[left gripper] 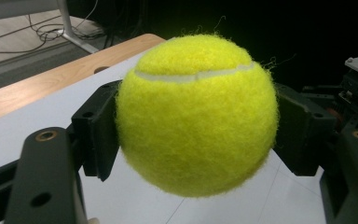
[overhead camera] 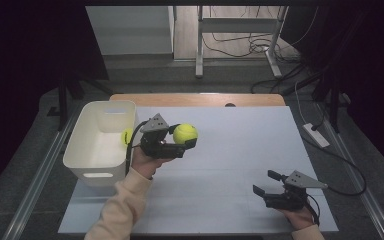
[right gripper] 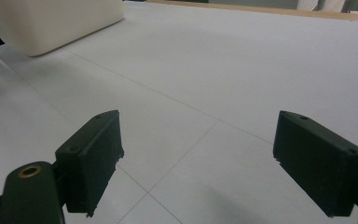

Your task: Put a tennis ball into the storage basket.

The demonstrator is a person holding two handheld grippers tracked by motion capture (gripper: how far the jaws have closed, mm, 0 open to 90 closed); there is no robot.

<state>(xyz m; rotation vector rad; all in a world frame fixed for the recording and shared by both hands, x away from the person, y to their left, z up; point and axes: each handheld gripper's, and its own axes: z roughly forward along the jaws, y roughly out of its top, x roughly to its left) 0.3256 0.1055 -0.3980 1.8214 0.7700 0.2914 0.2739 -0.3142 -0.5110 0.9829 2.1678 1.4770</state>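
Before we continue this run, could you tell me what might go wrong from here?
The fuzzy yellow tennis ball is pinched only at its sides by the left tool, above the table, so it could slip and roll. A second yellow ball already sits in the white plastic bin; a dropped ball may bounce off it.

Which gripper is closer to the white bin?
Left. The left gripper, holding a tennis ball, is just beside the white bin on its right. The right gripper sits far across the table, open, near the front edge.
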